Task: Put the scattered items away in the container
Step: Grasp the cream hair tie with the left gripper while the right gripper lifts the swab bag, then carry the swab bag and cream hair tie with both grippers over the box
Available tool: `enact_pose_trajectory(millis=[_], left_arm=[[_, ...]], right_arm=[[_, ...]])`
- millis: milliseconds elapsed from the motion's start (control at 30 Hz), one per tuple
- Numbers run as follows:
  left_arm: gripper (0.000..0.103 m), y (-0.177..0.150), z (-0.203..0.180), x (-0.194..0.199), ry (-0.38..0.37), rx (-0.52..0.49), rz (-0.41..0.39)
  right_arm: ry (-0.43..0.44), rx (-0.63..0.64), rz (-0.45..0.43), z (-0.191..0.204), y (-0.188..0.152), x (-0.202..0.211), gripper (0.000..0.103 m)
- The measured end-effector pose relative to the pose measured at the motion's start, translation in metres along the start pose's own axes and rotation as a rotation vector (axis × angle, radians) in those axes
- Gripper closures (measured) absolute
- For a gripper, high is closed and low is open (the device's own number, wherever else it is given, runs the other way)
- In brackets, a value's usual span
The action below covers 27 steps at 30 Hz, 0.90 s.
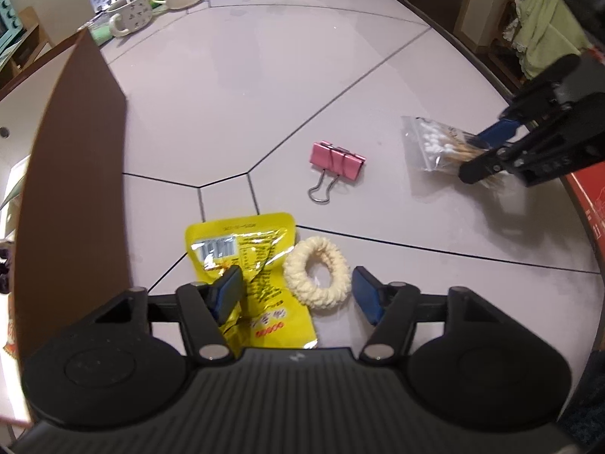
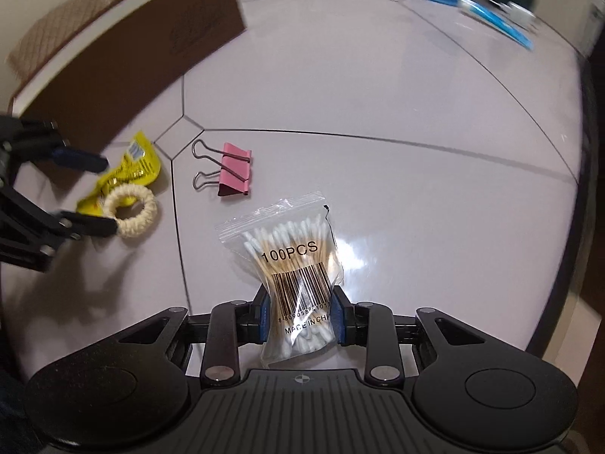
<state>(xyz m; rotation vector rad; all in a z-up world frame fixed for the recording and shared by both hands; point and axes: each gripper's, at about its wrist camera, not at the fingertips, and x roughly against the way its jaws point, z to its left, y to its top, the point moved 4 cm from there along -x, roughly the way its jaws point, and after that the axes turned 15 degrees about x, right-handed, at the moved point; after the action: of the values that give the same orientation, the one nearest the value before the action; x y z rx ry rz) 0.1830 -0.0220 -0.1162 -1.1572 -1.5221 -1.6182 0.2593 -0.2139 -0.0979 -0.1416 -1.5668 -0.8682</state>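
We looked from two fisheye cameras, each mounted just behind its own tool and facing forward along the fingers, low and close over the pale tabletop (image 1: pixel 264 87). The left view faced across the tabletop with the cardboard box (image 1: pixel 79 174) close on its left; the right view faced toward that box (image 2: pixel 124 49) from the other side. Both views shared the pink binder clip (image 1: pixel 337 160) (image 2: pixel 234 174), and each caught the other tool at its edge.

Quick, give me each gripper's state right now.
Left gripper: open, straddling the cream hair tie and yellow packet.
Right gripper: shut on the cotton swab bag.
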Motion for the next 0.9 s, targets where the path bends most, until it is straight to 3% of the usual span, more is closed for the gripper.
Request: enact_pose_trajectory(millis=[100, 167, 267, 567, 900], left_arm=[[0.055, 0.001, -0.007, -0.007, 0.009, -0.037, -0.005], [0.076, 0.001, -0.012, -0.012, 0.009, -0.061, 0.003], [0.089, -0.008, -0.019, -0.016, 0.004, -0.086, 0.036], [0.091, -0.026, -0.023, 0.009, -0.006, -0.125, -0.003], [0.091, -0.031, 0.009, 0.086, -0.002, -0.028, -0.117]], right_arm=[[0.004, -0.081, -0.033, 0.003, -0.008, 0.010, 0.073], [0.001, -0.114, -0.045, 0.004, -0.012, 0.015, 0.073], [-0.005, -0.146, -0.057, 0.007, -0.016, 0.020, 0.073], [-0.003, -0.143, -0.071, 0.024, -0.016, 0.031, 0.073], [0.051, -0.090, -0.114, 0.071, 0.007, 0.040, 0.073]])
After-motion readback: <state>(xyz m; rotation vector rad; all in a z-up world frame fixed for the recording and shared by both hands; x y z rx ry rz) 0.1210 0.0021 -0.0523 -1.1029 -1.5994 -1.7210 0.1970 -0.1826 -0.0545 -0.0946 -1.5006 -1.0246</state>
